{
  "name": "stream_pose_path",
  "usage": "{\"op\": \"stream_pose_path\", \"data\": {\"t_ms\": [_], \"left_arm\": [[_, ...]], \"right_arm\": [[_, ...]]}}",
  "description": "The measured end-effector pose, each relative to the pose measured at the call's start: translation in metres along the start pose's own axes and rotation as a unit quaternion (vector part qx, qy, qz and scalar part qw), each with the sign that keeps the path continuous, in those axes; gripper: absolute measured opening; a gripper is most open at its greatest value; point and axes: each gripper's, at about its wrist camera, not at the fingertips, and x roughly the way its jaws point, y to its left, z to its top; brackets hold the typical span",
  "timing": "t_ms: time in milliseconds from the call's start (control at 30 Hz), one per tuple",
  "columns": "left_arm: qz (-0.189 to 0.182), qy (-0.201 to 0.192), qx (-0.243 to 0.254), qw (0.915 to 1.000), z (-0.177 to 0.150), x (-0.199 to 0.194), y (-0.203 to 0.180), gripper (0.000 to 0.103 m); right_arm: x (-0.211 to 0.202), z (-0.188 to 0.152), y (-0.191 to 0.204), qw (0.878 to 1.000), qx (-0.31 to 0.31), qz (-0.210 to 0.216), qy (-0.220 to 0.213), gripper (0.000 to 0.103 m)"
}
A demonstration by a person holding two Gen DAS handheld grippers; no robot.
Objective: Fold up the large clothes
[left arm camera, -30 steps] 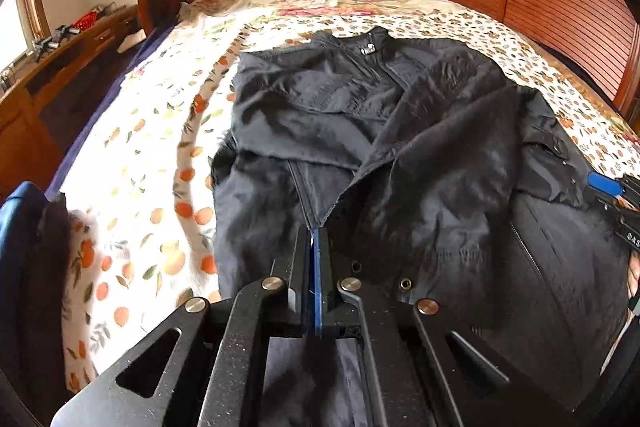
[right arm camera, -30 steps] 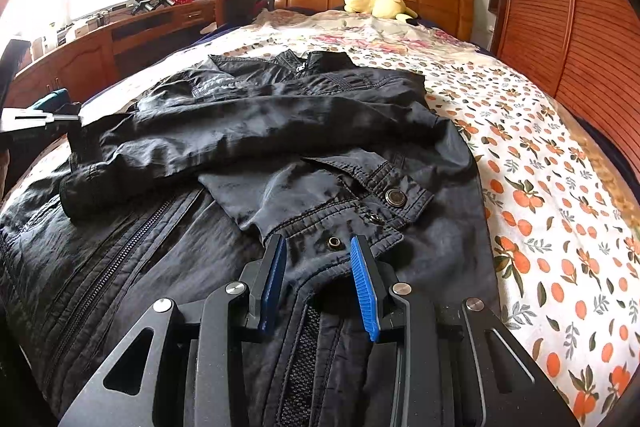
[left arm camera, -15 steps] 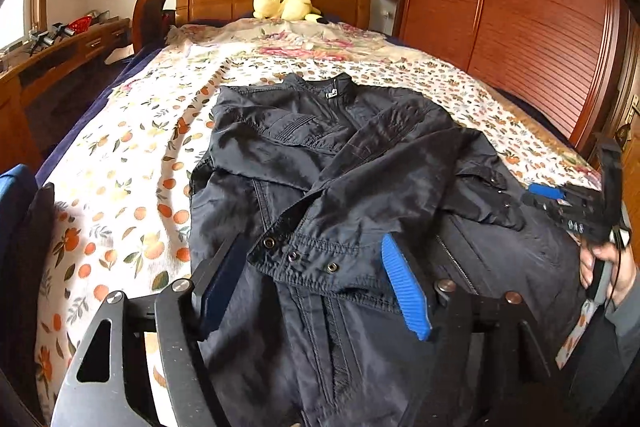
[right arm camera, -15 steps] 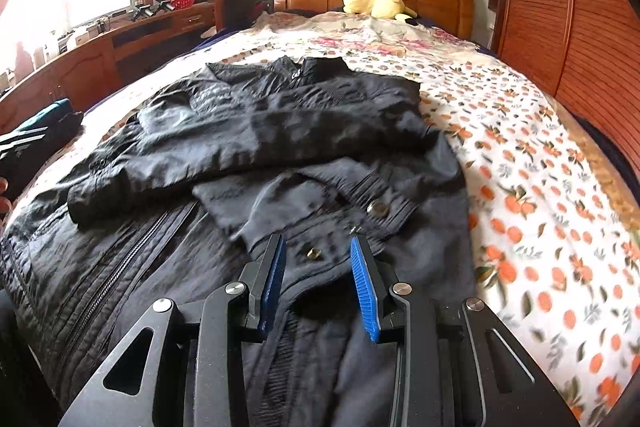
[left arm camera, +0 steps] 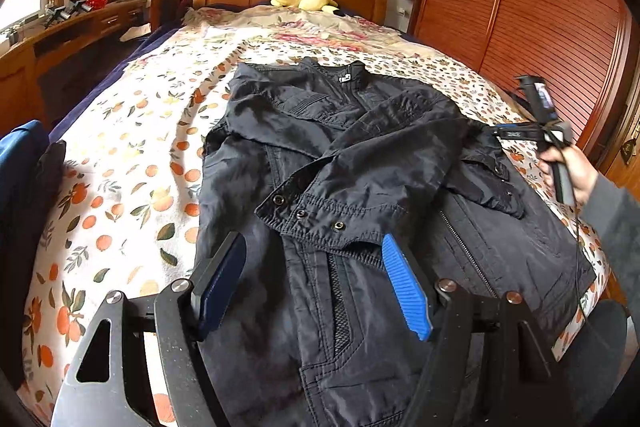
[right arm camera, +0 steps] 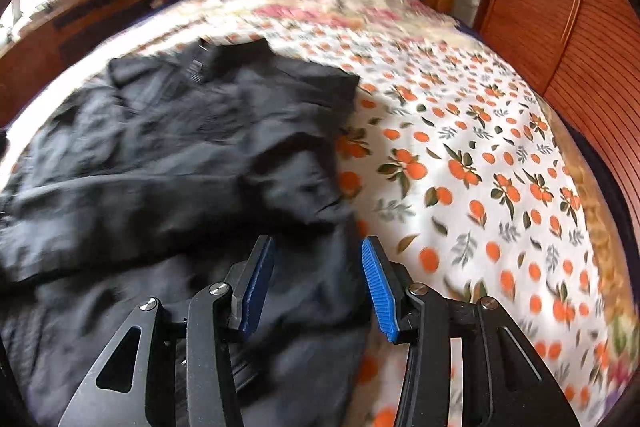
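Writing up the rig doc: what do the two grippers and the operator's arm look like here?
Both the left gripper and the right gripper have matte black linkage frames with silver pivot bolts and ribbed blue finger pads. The hand on the right gripper's grey handle comes out of a grey sleeve, with a thin cable trailing.

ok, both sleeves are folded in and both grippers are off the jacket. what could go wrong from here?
1. The top sleeve's cuff lies loosely across the jacket; lifting the hem for the next fold could slide it off.
2. The jacket's right edge sits near the bed's edge, so a tug that way might drag it over.
3. Both the left gripper and right gripper are open and empty; a shallow regrasp may catch only one layer of the slick fabric.
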Motion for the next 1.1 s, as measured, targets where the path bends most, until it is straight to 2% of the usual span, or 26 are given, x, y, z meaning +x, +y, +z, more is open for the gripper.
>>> {"op": "stream_pose_path", "data": {"t_ms": [133,300,367,467,667,900,1100], "left_arm": [[0.005,0.006,0.002,1.0,-0.004,0.0,0.002,0.072],[0.007,0.005,0.012,0.9999,-0.006,-0.001,-0.001,0.072],[0.007,0.002,0.018,0.9998,-0.005,-0.002,-0.003,0.072],[0.014,-0.004,0.03,0.9994,-0.003,-0.006,-0.009,0.072],[0.011,-0.015,0.032,0.9993,-0.003,-0.017,-0.018,0.072],[0.01,-0.02,0.037,0.9991,-0.007,-0.03,-0.026,0.072],[0.014,-0.021,0.043,0.9987,-0.013,-0.037,-0.03,0.072]], "right_arm": [[0.03,0.008,-0.01,1.0,0.01,-0.001,0.022,0.037],[0.05,0.006,-0.022,0.999,0.024,0.005,0.041,0.037],[0.044,0.005,-0.021,0.999,0.029,0.003,0.027,0.037],[0.023,-0.004,-0.022,0.999,0.032,-0.001,0.012,0.037],[-0.046,-0.038,-0.018,1.0,0.014,0.011,-0.023,0.037],[-0.13,-0.108,0.001,0.997,0.009,0.046,-0.059,0.041],[-0.166,-0.16,0.003,0.996,0.025,0.056,-0.069,0.048]]}}
